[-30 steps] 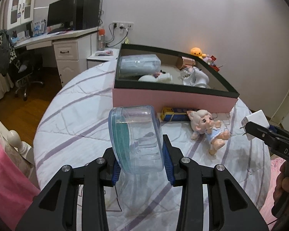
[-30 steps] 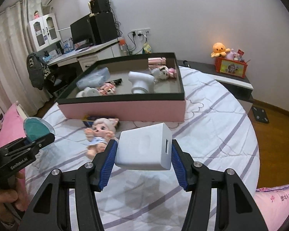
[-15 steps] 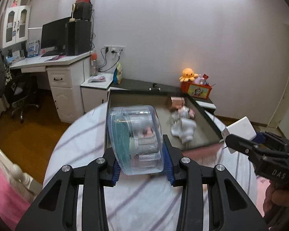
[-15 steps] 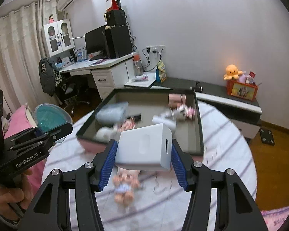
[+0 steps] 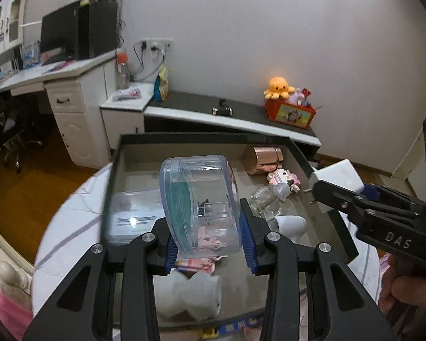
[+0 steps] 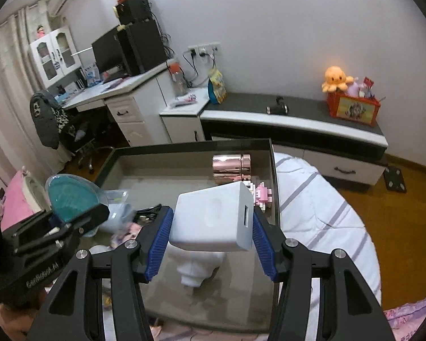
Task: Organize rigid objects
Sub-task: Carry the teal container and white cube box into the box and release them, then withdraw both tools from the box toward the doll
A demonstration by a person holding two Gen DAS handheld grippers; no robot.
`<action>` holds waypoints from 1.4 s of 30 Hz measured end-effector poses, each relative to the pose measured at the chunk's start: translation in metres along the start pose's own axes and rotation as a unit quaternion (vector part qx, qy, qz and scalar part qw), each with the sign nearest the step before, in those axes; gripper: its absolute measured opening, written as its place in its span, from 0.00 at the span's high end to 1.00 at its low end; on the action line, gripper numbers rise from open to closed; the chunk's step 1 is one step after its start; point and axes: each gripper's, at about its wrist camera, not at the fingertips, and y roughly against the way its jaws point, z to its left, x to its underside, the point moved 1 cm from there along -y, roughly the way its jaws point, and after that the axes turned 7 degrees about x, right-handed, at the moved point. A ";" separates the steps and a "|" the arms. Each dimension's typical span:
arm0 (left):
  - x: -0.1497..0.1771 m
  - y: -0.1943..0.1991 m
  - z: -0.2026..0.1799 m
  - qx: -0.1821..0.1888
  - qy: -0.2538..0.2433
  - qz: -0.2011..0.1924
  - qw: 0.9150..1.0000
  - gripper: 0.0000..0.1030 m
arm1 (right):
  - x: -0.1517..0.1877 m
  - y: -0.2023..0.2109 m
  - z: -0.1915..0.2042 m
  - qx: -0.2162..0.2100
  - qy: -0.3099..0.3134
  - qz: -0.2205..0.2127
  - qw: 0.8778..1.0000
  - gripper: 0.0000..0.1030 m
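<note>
My left gripper (image 5: pixel 206 234) is shut on a clear round plastic case with a teal disc inside (image 5: pixel 201 201) and holds it above the open box (image 5: pixel 184 137). It shows from the side in the right wrist view (image 6: pixel 71 199). My right gripper (image 6: pixel 211 234) is shut on a white charger block (image 6: pixel 213 218), also above the box (image 6: pixel 184 145); it appears at the right of the left wrist view (image 5: pixel 338 174). Inside the box lie a rose-gold tin (image 5: pixel 264 159), a pink block toy (image 5: pixel 284 177), a clear flat case (image 5: pixel 133 213) and a white dryer-like item (image 6: pixel 198 267).
The box sits on a bed with a white striped cover (image 6: pixel 321 213). Behind it stand a low dark-topped cabinet (image 6: pixel 298 113) with an orange plush octopus (image 6: pixel 336 78), and a white desk (image 6: pixel 122 88) with a monitor. Wooden floor (image 6: pixel 397 227) lies to the right.
Both grippers have risen and moved forward, from over the bed cover in front of the box to above its inside. The doll and the bed's front part have left view.
</note>
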 end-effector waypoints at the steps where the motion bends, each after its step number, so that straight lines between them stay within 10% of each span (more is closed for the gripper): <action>1: 0.000 -0.007 -0.002 0.001 0.000 0.005 1.000 0.63 | 0.001 -0.005 -0.001 0.001 -0.001 0.004 1.000 0.45; 10: 0.002 -0.024 -0.007 0.001 -0.010 0.019 1.000 0.63 | 0.006 -0.020 -0.006 0.002 -0.003 0.020 1.000 0.44; 17: 0.001 -0.001 -0.007 -0.032 -0.015 -0.015 0.999 0.00 | 0.007 -0.013 -0.009 0.002 -0.012 0.008 1.000 0.15; 22: 0.007 0.026 -0.006 -0.040 -0.013 -0.038 0.998 0.00 | 0.009 -0.004 -0.010 0.008 -0.027 0.008 1.000 0.00; 42: 0.068 0.166 0.000 -0.059 -0.008 -0.125 0.990 0.00 | 0.072 0.133 0.037 0.027 -0.001 -0.101 0.995 0.00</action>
